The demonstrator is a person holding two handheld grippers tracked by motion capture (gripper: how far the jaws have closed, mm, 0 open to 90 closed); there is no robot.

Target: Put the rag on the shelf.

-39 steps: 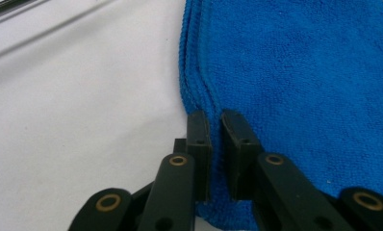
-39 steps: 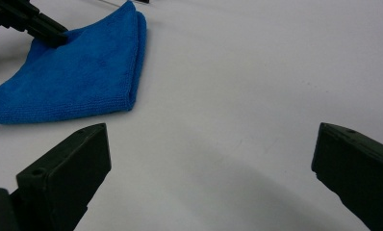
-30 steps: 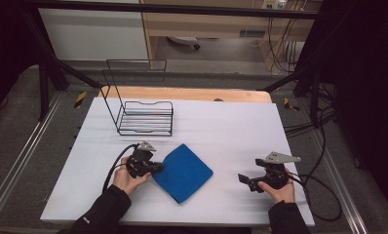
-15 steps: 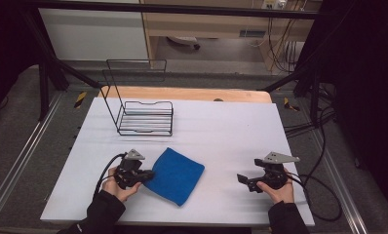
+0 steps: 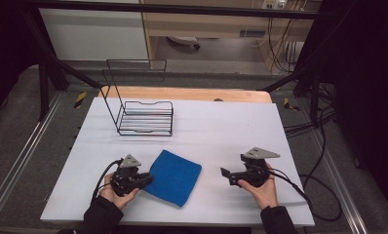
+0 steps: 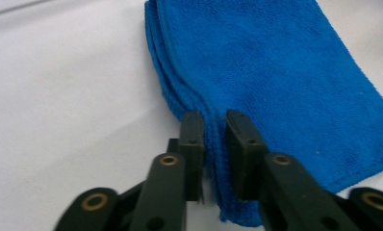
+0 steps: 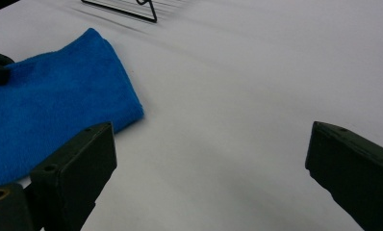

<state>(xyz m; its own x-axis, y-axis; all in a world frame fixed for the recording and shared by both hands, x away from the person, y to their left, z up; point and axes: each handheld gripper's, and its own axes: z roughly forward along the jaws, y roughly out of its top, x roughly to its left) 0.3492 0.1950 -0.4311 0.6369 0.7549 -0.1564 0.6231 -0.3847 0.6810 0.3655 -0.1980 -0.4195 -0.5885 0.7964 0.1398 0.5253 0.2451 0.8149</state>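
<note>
Item one: blue cloth (image 5: pixel 175 176), folded into a rough rectangle of several layers, lying flat on the desk (image 5: pixel 221 122) near its front edge, left of centre. Material is a soft terry-type pile, fuzzy on the face, with a stitched hem visible along the stacked edges in the left gripper view (image 6: pixel 276 72). One rounded corner points toward my right side (image 7: pixel 132 113).

Item two: my left hand-held gripper (image 5: pixel 145 179), black, at the cloth's left corner. Its jaws have just been opening; in the left gripper view (image 6: pixel 214 144) they stand narrowly apart with the folded edge of the cloth between them. Whether the pads press the fabric I cannot tell for certain; they look eased off it. A grey three-cornered plate sits on top, and a black cable loops back past my left hand (image 5: pixel 115 192).

Item three: my right hand-held gripper (image 5: pixel 224 173), same build, well apart from the cloth on its right, resting low over bare desk. Its jaws are spread wide with nothing between them (image 7: pixel 211 159). My right hand (image 5: pixel 261 187) holds it from behind.

Item four: desk, smooth matt white surface, rectangular, with a pale wooden strip along the far edge.

Item five: wire rack (image 5: pixel 143 109), thin black metal rods, an L-shaped frame with a tall back and a barred base, standing at the far left of the desk, well apart from the cloth.
</note>
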